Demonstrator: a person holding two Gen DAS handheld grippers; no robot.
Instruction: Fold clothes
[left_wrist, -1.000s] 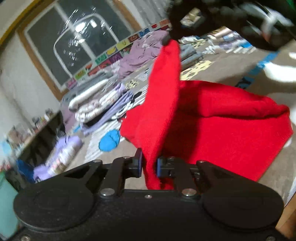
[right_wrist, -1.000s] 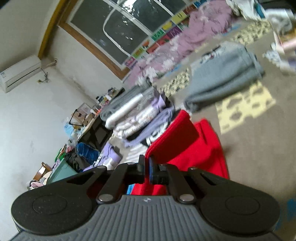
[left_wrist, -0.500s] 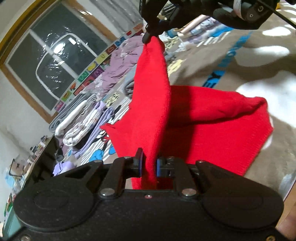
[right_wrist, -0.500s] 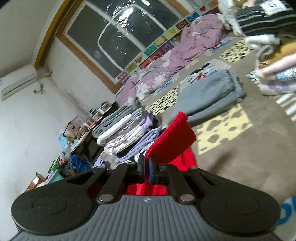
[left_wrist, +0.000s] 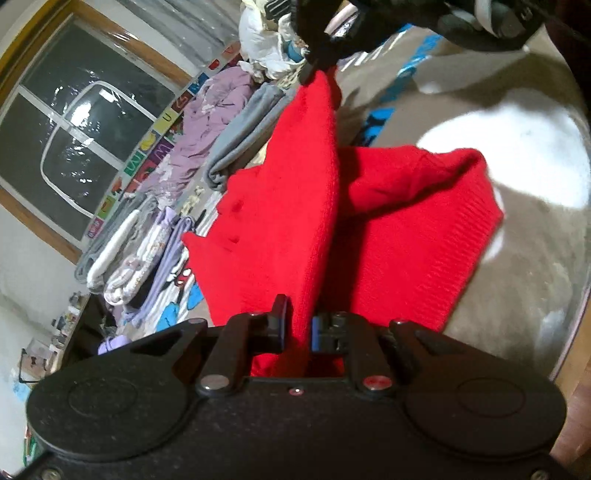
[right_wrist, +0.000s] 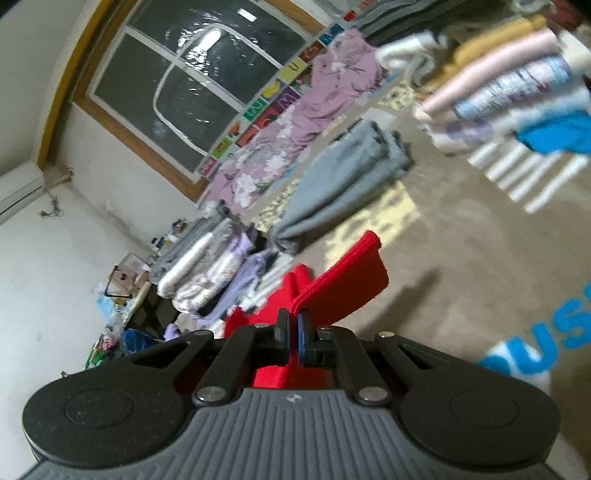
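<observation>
The left gripper (left_wrist: 298, 325) was clamped on a fold of the red sweater (left_wrist: 413, 236), the knit pinched tight between its two fingers. From that pinch a taut band of red ran up and away to the right gripper (left_wrist: 318, 72), which showed at the top of the left wrist view as a dark shape nipping the far corner of the cloth. The stretched edge between the two grippers made the garment's long axis, pointing away from the left gripper toward the piles at the back of the room.

In the right wrist view the right gripper (right_wrist: 294, 334) had its fingers closed on a thin ribbed hem, and a flat red flap stood out beyond them, tilted up and to the right.

Below the lifted band the rest of the sweater lay on the carpet (left_wrist: 524, 266), partly doubled over itself, with a rounded fold toward the right and a ribbed border along its near right edge. The knit was plain bright red, without pattern, and a few small dents showed on the raised panel.

Just beyond the sweater lay a folded grey garment (right_wrist: 347, 184). To its left a row of rolled and folded pale and lilac bedding (right_wrist: 207, 266) sat on the floor, and a mauve flowered quilt (right_wrist: 295, 122) was heaped under the dark window (right_wrist: 192, 85). At the right, a blurred stack of folded clothes (right_wrist: 509, 81) rose in pastel layers.
</observation>
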